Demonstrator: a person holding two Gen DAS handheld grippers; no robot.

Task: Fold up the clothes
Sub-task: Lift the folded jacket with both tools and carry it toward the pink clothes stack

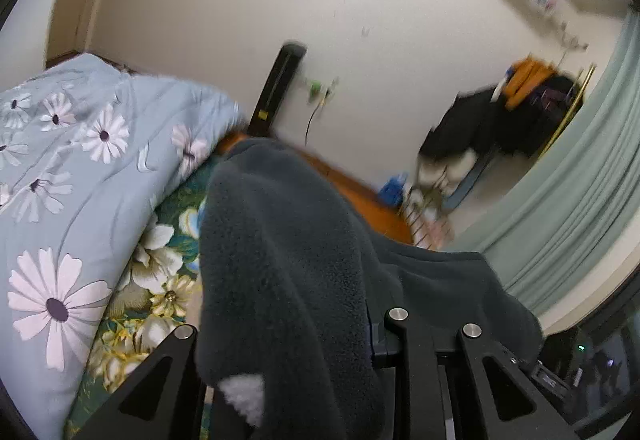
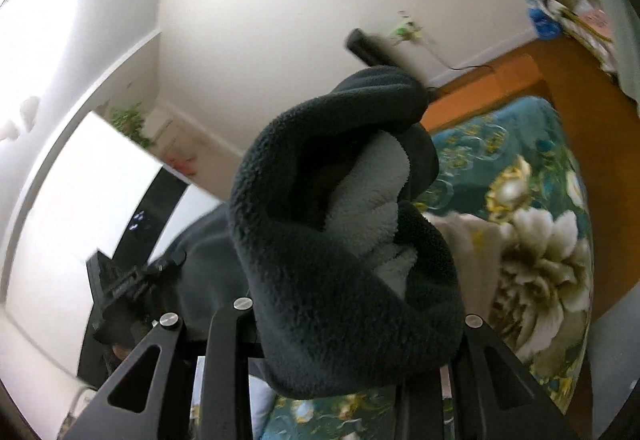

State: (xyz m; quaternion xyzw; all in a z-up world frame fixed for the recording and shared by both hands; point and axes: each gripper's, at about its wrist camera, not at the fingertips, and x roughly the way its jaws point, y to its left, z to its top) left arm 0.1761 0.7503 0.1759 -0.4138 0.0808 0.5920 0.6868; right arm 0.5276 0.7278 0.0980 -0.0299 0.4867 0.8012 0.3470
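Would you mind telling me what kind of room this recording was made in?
Most likely a bedroom: a bed with a floral sheet and a folded daisy-print quilt, a clothes rack by the wall, and a green curtain.

A fleece [image 1: 288,260] hangs draped over the left gripper [image 1: 288,372], above the bed [image 1: 168,252]. Left of the fleece, a quilt [image 1: 72,176] lies heaped on the bed. Behind the fleece stands a wall [image 1: 224,0], with a speaker [image 1: 276,88] upright against it. Right of the fleece – a clothes rack [image 1: 516,108], then a curtain [image 1: 580,176]. In the right wrist view the fleece [image 2: 320,260] bunches over the right gripper [image 2: 356,368], the bed [image 2: 532,240] to its right.
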